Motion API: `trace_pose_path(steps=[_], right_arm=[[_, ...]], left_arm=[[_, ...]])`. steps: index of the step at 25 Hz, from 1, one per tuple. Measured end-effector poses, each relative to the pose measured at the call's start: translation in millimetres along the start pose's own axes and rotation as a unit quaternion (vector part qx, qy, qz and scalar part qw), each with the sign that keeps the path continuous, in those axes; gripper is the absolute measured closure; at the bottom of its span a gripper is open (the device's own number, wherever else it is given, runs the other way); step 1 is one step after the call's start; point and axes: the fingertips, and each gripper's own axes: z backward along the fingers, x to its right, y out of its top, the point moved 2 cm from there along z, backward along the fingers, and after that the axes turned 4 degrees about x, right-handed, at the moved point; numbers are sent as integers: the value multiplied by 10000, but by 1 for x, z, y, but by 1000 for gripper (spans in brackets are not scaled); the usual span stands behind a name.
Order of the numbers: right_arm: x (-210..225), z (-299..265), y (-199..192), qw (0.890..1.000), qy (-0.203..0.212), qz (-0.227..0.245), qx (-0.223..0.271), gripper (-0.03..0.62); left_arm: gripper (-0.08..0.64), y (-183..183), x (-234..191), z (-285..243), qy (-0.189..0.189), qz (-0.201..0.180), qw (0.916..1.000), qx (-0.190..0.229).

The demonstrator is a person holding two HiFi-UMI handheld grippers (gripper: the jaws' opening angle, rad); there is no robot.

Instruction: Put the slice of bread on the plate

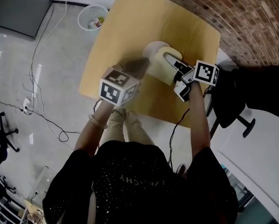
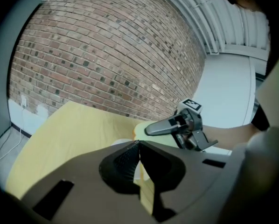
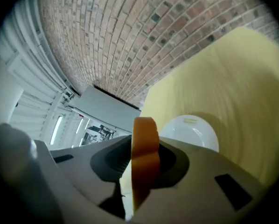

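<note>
- The slice of bread [image 3: 145,134] stands on edge, orange-brown crust toward the camera. It is pinched between the jaws of the right gripper [image 3: 143,164], which stand narrow, pressed on its two faces.
- It is held above the table, not yet lying on the plate. In the right gripper view the plate sits at about 1 o'clock from it.
- The bread is probably light, soft and easily crushed or torn. A gentle pinch near the crust, as now, looks like the safest hold.
- The white plate [image 3: 195,134] is round and shows nothing on it. It rests on the pale yellow table [image 3: 242,87].
- The left gripper [image 2: 139,146] has its jaws closed tip to tip, holding nothing. In the head view it is at about 8 o'clock from the plate, near but not across the path.
- Off the table in the head view are a wastebasket [image 1: 93,17] at 10 o'clock and an office chair [image 1: 251,94] at 3 o'clock. A brick wall [image 2: 107,55] stands behind.
</note>
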Motion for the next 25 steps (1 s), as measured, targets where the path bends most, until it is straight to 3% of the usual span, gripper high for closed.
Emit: trace_pose_path(steps=[3, 7, 14, 17, 21, 25], right_arm=[[12, -31, 1, 9990, 54, -253, -369, 489], [21, -52, 1, 9973, -79, -180, -703, 489], [46, -64, 1, 9873, -1092, 564, -1002, 468], [49, -62, 5, 9739, -1589, 1326, -936, 406], [48, -60, 12, 9387, -2195, 2505, -893, 306], [55, -51, 15, 9202, -2533, 2886, -768, 270]], left_arm=[[549, -4, -3, 8, 46, 185, 9998, 59], [549, -8, -9, 18, 140, 277, 9995, 99], [549, -5, -18, 22, 215, 311, 9992, 130], [549, -2, -17, 21, 214, 340, 9991, 158], [549, 0, -17, 22, 194, 332, 9992, 142], [549, 1, -13, 20, 185, 313, 9992, 143]])
